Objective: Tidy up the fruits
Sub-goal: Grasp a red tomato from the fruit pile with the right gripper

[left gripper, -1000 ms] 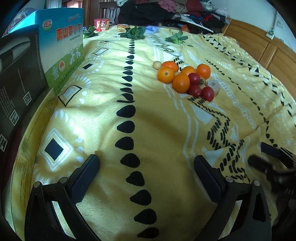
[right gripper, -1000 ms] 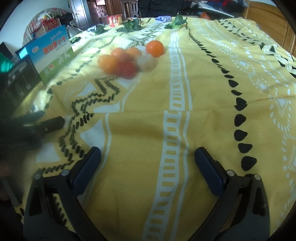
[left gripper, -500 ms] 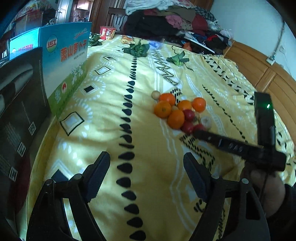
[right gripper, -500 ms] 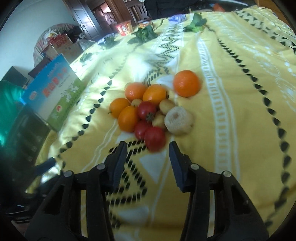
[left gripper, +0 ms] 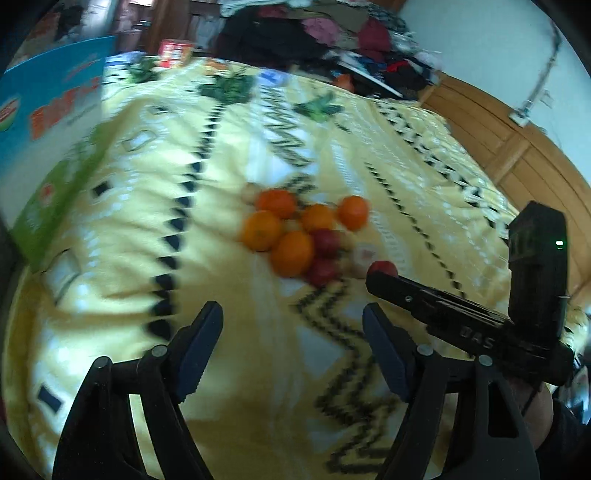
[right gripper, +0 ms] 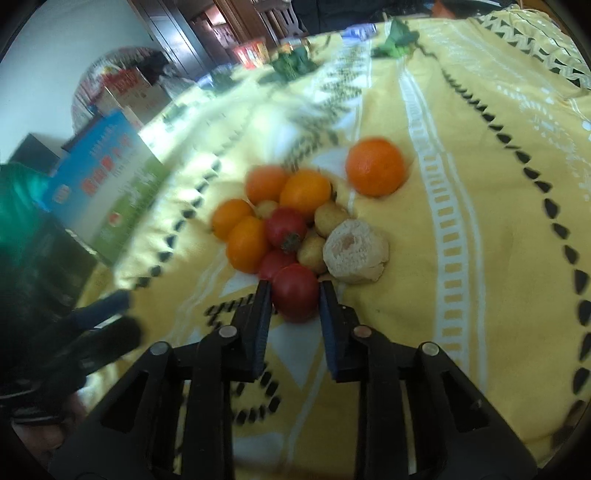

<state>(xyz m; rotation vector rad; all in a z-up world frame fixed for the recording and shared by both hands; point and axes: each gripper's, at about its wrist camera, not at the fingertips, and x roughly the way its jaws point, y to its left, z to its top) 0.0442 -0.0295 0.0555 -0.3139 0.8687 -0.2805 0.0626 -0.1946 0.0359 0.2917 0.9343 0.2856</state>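
A heap of fruit (right gripper: 306, 192) lies on the yellow patterned bedspread (right gripper: 480, 221): several oranges, red tomatoes and small yellowish pieces, with a pale round bun-like lump (right gripper: 356, 251) at its right. One orange (right gripper: 375, 166) sits apart behind it. My right gripper (right gripper: 294, 290) is shut on the nearest red tomato (right gripper: 295, 299), a pad pressing on each side. In the left wrist view this tomato (left gripper: 382, 266) shows at the right gripper's tip. My left gripper (left gripper: 291, 314) hovers short of the heap (left gripper: 291, 253), its jaws closing with nothing between them.
A blue and green carton (left gripper: 48, 122) stands along the bed's left edge. Leafy greens (left gripper: 225, 86) and a red box (left gripper: 175, 53) lie at the far end, before a heap of clothes (left gripper: 314, 33). A wooden headboard (left gripper: 509, 158) runs along the right.
My right gripper moved up to the heap and shut on the front tomato. My left gripper's jaws narrowed and it drew closer to the fruit, with the right gripper now in its view.
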